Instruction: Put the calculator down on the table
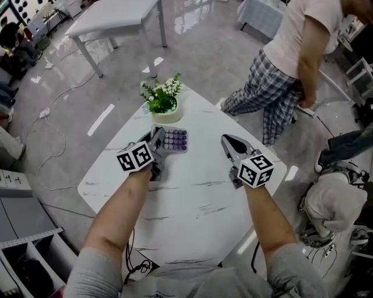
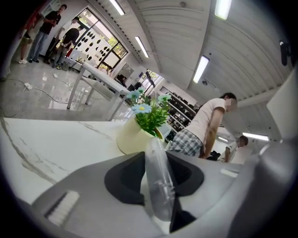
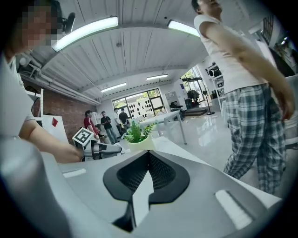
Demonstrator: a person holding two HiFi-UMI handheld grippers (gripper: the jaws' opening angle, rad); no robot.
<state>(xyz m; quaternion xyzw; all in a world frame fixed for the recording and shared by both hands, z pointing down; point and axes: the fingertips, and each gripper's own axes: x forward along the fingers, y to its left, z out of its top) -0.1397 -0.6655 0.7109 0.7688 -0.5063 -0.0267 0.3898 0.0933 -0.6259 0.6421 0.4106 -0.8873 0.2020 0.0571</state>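
Note:
The calculator (image 1: 174,139), pale with rows of purple keys, lies level just in front of the flower pot (image 1: 163,109), over the white marble table (image 1: 192,198). My left gripper (image 1: 158,138) is shut on its left edge. In the left gripper view that edge (image 2: 158,183) shows as a pale, glossy strip standing between the jaws. I cannot tell whether the calculator touches the tabletop. My right gripper (image 1: 226,140) hovers to the right of the calculator, apart from it, shut with nothing in it; its jaw tips meet in the right gripper view (image 3: 148,155).
A cream pot with a green plant (image 2: 135,135) stands at the table's far edge, close behind the calculator. A person in checked trousers (image 1: 274,87) stands by the table's far right corner. A second white table (image 1: 116,17) stands farther back on the grey floor.

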